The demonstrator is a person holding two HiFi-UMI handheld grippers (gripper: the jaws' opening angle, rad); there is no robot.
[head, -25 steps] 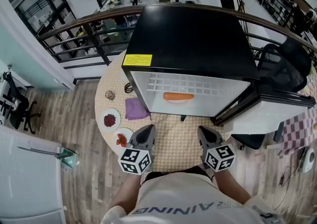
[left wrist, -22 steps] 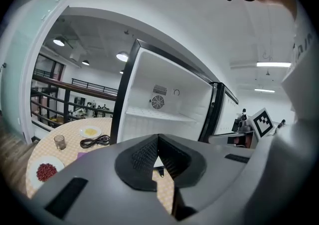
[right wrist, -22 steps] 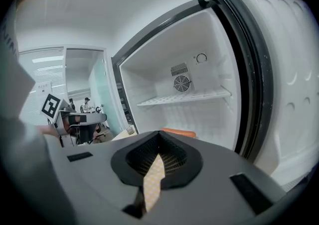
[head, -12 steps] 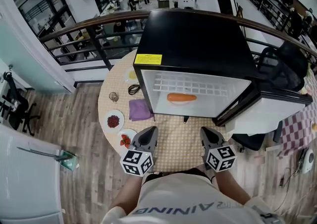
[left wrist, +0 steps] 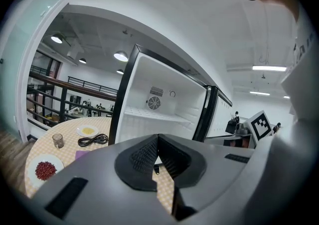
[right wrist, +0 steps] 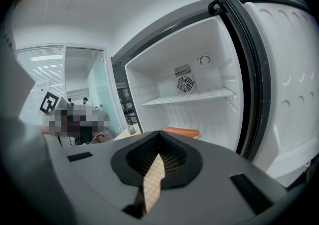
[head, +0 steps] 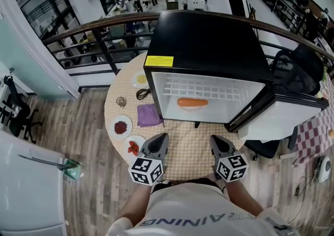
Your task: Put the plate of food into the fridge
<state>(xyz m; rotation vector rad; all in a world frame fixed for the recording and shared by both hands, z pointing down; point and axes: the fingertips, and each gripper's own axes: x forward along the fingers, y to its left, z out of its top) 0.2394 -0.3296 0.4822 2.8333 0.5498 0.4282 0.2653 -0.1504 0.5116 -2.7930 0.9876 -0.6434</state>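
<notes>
1. Two grippers pressed together, empty: left gripper (head: 160, 137), right gripper (head: 214, 139), over the table's (head: 189, 152) near edge.
2. Plate of food (head: 137, 140) at the table's left edge, just left of the left gripper, which is nearer.

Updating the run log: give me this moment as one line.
fridge door open | left gripper shut, empty | right gripper shut, empty | nearest plate on table, untouched

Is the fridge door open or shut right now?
Open. The fridge door is swung out to the right, and the white interior with its wire shelf and an orange food item lies exposed.
</notes>
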